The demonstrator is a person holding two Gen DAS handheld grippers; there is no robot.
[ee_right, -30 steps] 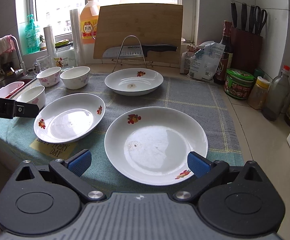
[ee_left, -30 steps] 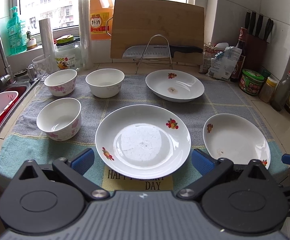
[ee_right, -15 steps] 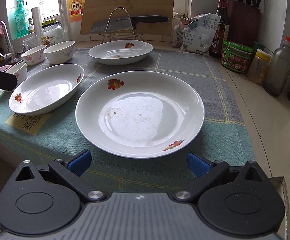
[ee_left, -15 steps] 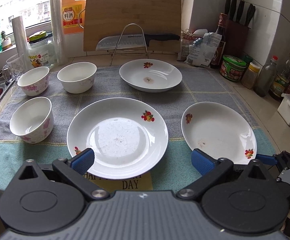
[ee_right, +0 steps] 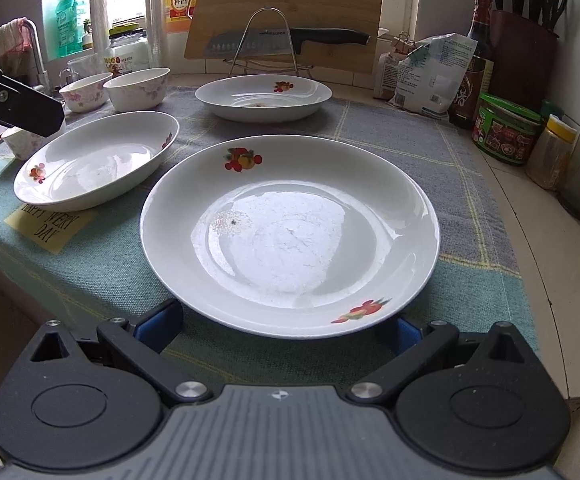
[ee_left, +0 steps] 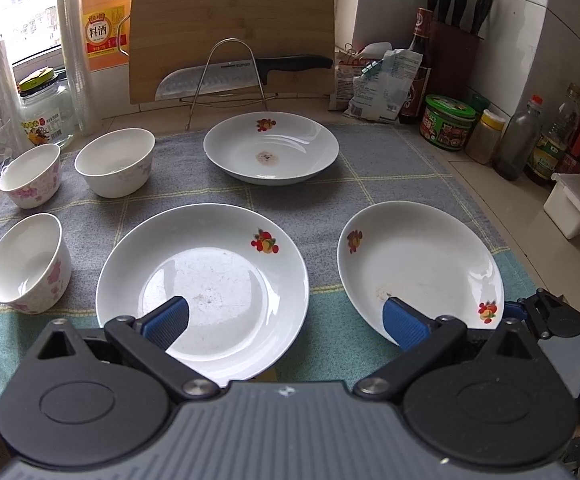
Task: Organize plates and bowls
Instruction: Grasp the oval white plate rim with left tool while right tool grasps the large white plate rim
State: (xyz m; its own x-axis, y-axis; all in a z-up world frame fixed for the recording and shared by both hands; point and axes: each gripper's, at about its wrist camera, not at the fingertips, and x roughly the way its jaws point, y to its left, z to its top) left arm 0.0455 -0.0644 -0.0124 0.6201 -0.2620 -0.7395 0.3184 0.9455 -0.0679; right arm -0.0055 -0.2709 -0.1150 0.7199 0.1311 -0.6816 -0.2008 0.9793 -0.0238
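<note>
Three white shallow ceramic plates with fruit decals lie on a grey-and-teal checked cloth [ee_left: 390, 168] on the kitchen counter: a far plate [ee_left: 270, 148] near the wire knife stand [ee_left: 229, 76], a near-left plate [ee_left: 203, 292], a near-right plate [ee_right: 290, 236]. Three white floral bowls [ee_left: 29, 260] sit apart at the cloth's left side. Left gripper [ee_left: 285, 320] spread wide above the cloth, one blue pad showing over the near-left plate, the other over the near-right plate's edge. Right gripper [ee_right: 283, 326] spread wide, low at the near rim of the near-right plate, both blue pads partly hidden beneath the rim; contact cannot be told.
</note>
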